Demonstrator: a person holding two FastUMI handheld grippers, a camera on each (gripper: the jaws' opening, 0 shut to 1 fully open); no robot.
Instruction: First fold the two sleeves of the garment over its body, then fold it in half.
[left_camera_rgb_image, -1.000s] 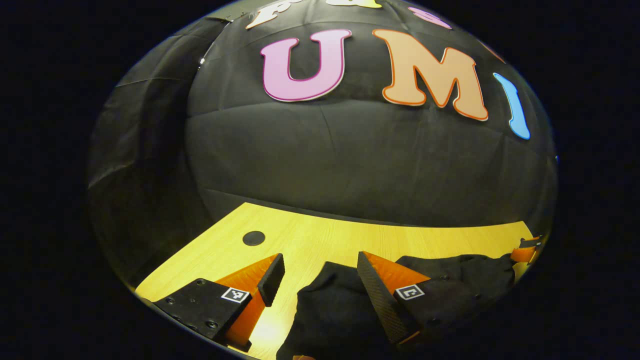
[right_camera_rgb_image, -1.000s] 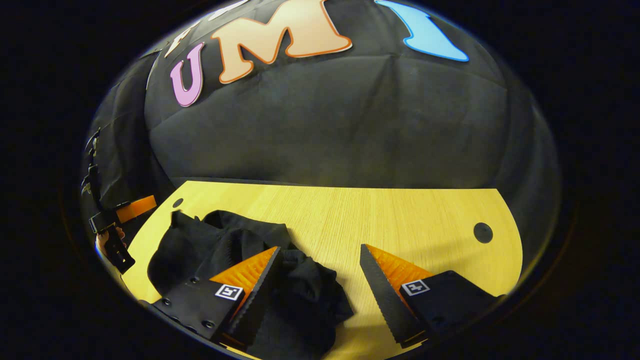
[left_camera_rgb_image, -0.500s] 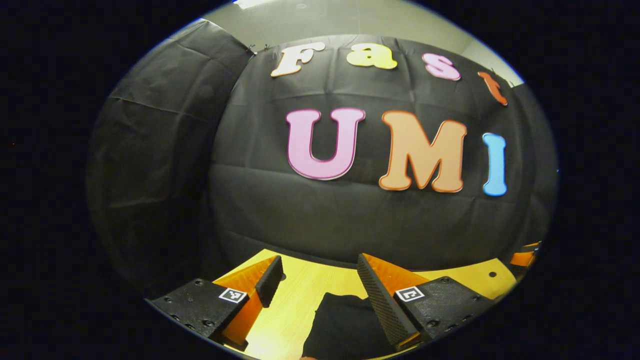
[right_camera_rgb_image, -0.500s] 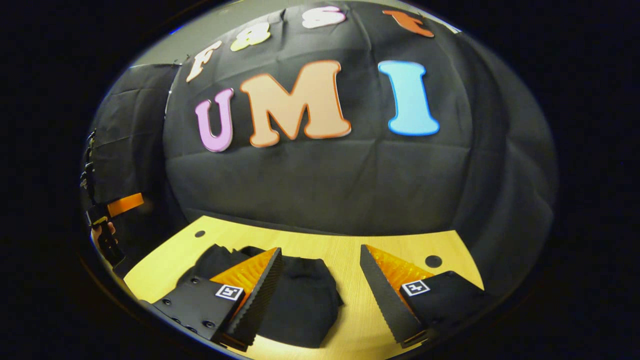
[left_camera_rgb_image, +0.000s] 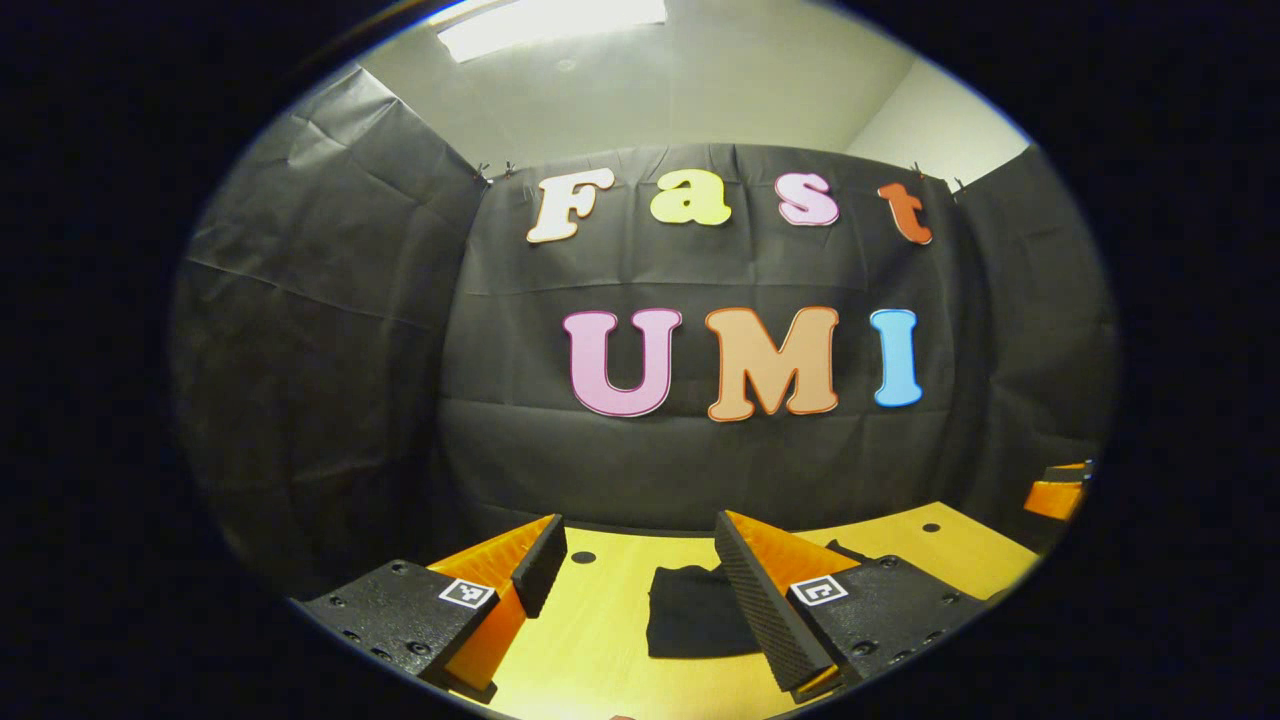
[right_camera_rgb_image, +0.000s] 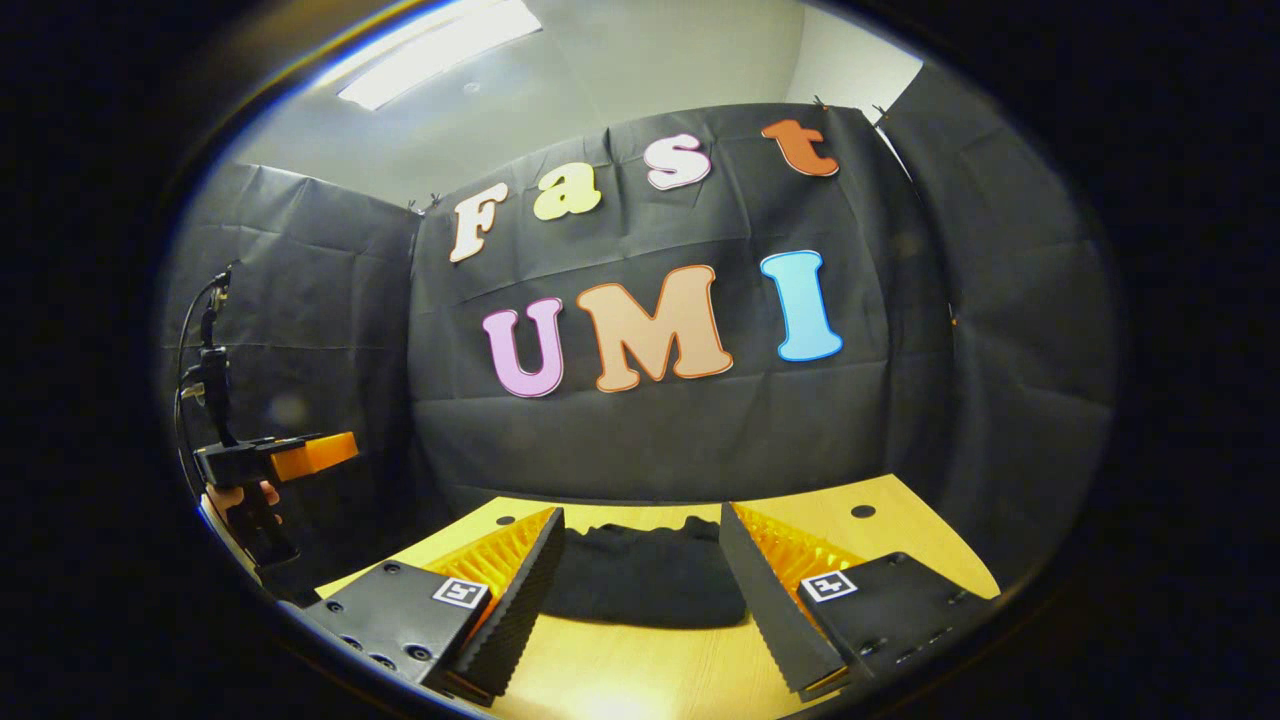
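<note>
The black garment (right_camera_rgb_image: 645, 580) lies folded into a compact bundle on the yellow wooden table (right_camera_rgb_image: 640, 680). In the left gripper view the garment (left_camera_rgb_image: 695, 620) rests partly behind one finger. My left gripper (left_camera_rgb_image: 640, 590) is open, held above the table with nothing between its fingers. My right gripper (right_camera_rgb_image: 640, 590) is open too, raised above the near side of the garment and apart from it. In the right gripper view the left gripper (right_camera_rgb_image: 290, 455) hangs at the far left, held by a hand (right_camera_rgb_image: 240, 495).
The table has small round holes (left_camera_rgb_image: 583, 557) near its back edge. Black cloth walls close the booth at the back and sides. The other gripper's edge (left_camera_rgb_image: 1060, 490) peeks in at the far right of the left gripper view.
Both grippers have lifted up and drawn back from the garment, staying open. The views now tilt upward, showing more wall and ceiling. The garment lies folded flat on the table.
</note>
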